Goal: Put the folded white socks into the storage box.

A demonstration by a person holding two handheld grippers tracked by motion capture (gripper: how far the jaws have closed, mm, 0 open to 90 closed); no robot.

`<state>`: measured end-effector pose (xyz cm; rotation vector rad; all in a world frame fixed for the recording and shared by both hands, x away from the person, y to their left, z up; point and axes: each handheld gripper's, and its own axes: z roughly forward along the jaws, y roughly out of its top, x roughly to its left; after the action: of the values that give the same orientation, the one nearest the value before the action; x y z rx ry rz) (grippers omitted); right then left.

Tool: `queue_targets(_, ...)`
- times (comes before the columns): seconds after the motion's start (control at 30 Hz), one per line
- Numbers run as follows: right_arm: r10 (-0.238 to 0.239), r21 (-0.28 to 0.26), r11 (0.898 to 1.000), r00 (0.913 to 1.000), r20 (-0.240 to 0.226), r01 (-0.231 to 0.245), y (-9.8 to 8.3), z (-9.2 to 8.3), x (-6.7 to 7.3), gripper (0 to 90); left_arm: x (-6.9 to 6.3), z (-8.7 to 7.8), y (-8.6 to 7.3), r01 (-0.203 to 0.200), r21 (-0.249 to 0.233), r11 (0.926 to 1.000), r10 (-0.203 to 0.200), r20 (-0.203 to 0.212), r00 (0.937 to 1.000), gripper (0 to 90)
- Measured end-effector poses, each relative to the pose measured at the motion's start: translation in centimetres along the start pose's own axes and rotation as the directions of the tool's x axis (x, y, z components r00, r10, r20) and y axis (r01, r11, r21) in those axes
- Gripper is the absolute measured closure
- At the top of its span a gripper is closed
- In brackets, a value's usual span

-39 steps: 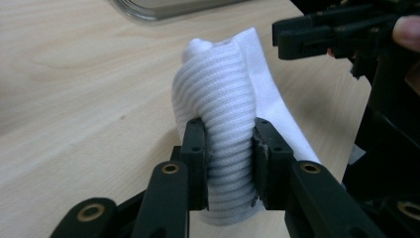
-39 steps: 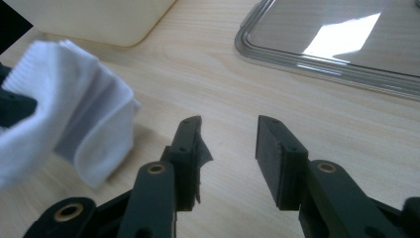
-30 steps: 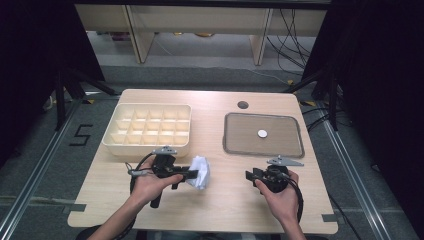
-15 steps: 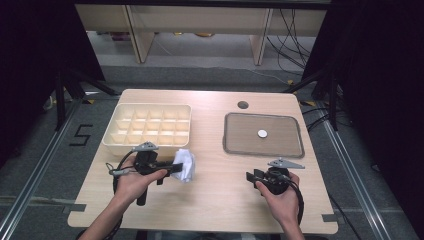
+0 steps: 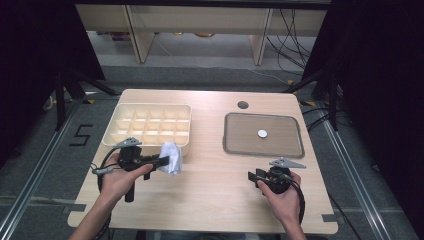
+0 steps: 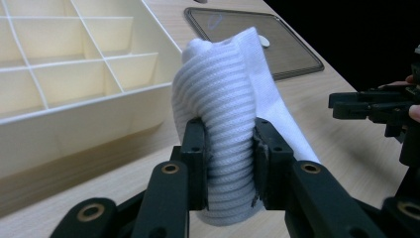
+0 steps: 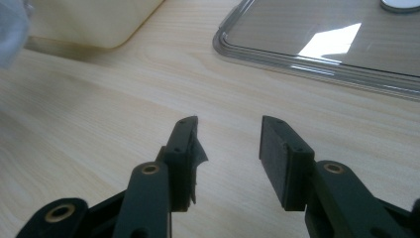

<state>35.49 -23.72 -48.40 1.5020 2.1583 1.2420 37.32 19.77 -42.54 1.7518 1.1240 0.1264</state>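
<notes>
Pinching white ribbed cloth in my left gripper; right gripper spread, jaws just widening, empty, over wooden tabletop.

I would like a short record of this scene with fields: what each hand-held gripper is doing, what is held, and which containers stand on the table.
left hand-held gripper: shut on the white ribbed cloth, close to the box's near wall
right hand-held gripper: jaws apart and just opening further, nothing between them, low over bare table
divided box: cream, compartments look empty, left half of table
tray: grey, flat, right half, one small white round thing on it
</notes>
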Motion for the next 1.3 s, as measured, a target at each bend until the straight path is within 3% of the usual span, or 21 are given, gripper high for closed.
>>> queue_targets(0.03, 0.045, 0.010, 0.999, 0.9989, -0.015, -0.045, -0.1, 0.0, 0.3, 59.2, 0.1, -0.2, 0.2, -0.005, 0.002, 1.0000, 0.005, -0.009, 1.0000, 70.2)
queue_targets(0.1, 0.046, 0.006, 0.999, 0.9988, -0.013, -0.046, -0.2, 0.2, 0.2, 59.2, 0.3, -0.6, 0.5, -0.009, -0.009, 0.9999, 0.009, -0.016, 0.9998, 70.2)
queue_targets(0.23, 0.039, 0.006, 0.999, 0.9989, 0.026, -0.039, -0.4, 0.3, 0.1, 59.1, 0.7, -1.2, 0.9, -0.006, -0.029, 0.9996, 0.005, -0.034, 0.9994, 70.2)
queue_targets(0.27, -0.010, -0.006, 1.000, 0.9990, 0.043, 0.011, -0.4, 0.3, -0.2, 59.1, 0.9, -1.3, 1.1, -0.011, -0.027, 0.9996, 0.010, -0.031, 0.9995, 70.2)
queue_targets(0.3, 0.041, 0.006, 0.999, 0.9989, 0.025, -0.041, -0.4, 0.3, 0.1, 59.1, 1.0, -1.5, 1.2, -0.010, -0.033, 0.9994, 0.008, -0.044, 0.9990, 70.2)
queue_targets(0.43, 0.042, -0.003, 0.999, 0.9991, 0.002, -0.042, -0.4, 0.2, 0.0, 58.7, 1.5, -2.0, 1.9, -0.008, -0.051, 0.9987, 0.005, -0.061, 0.9981, 70.2)
queue_targets(0.5, 0.028, -0.010, 1.000, 0.9995, 0.013, -0.028, -0.4, 0.3, -0.1, 58.3, 1.9, -2.3, 2.2, -0.006, -0.057, 0.9983, 0.002, -0.067, 0.9977, 70.2)
queue_targets(0.67, 0.049, -0.011, 0.999, 0.9988, -0.010, -0.049, -0.4, 0.1, 0.0, 58.0, 2.8, -3.2, 3.1, -0.002, -0.068, 0.9977, -0.005, -0.094, 0.9955, 70.1)
queue_targets(0.7, 0.010, -0.018, 1.000, 0.9999, -0.006, -0.010, -0.3, 0.1, -0.2, 57.9, 3.1, -3.4, 3.2, 0.001, -0.070, 0.9976, -0.008, -0.103, 0.9947, 70.2)
queue_targets(1.0, 0.009, -0.021, 1.000, 0.9998, -0.016, -0.009, -0.2, 0.2, -0.2, 57.9, 5.6, -4.9, 4.1, 0.031, -0.067, 0.9973, -0.042, -0.159, 0.9864, 70.2)
queue_targets(1.3, 0.014, -0.015, 1.000, 0.9998, -0.012, -0.015, -0.2, 0.2, 0.0, 58.0, 7.0, -5.3, 4.5, 0.040, -0.064, 0.9972, -0.052, -0.198, 0.9789, 70.2)
